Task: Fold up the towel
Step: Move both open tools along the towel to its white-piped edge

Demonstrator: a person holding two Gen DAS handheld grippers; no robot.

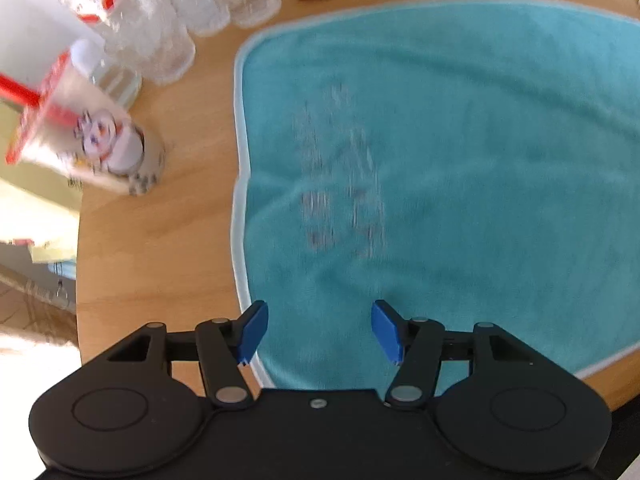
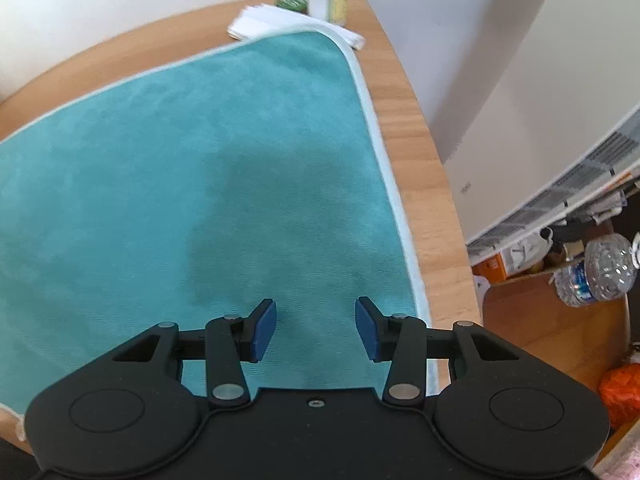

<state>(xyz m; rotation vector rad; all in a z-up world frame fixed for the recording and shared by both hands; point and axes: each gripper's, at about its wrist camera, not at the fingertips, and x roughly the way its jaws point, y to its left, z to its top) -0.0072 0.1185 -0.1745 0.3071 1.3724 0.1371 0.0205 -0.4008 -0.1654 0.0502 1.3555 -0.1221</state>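
The teal towel is spread flat on the wooden desk, single-layered as far as can be seen, so no fold is judged to have been made yet. The left gripper is held over the towel's near left corner, its jaws apart and nothing between them; the white-trimmed left edge runs away from it just beside its left finger, and the near hem is seen to the right of its housing. The right gripper is held over the near right part of the towel, its jaws likewise apart and empty; the right edge passes just beside its right finger and runs toward the far corner.

Each gripper is thus nearest its own near corner, and the cloth stretches forward, away from both. A fold is judged to require the near corners to be pinched and carried toward the far edge. Clear bottles and a printed cup stand near the left edge, though apart from it.
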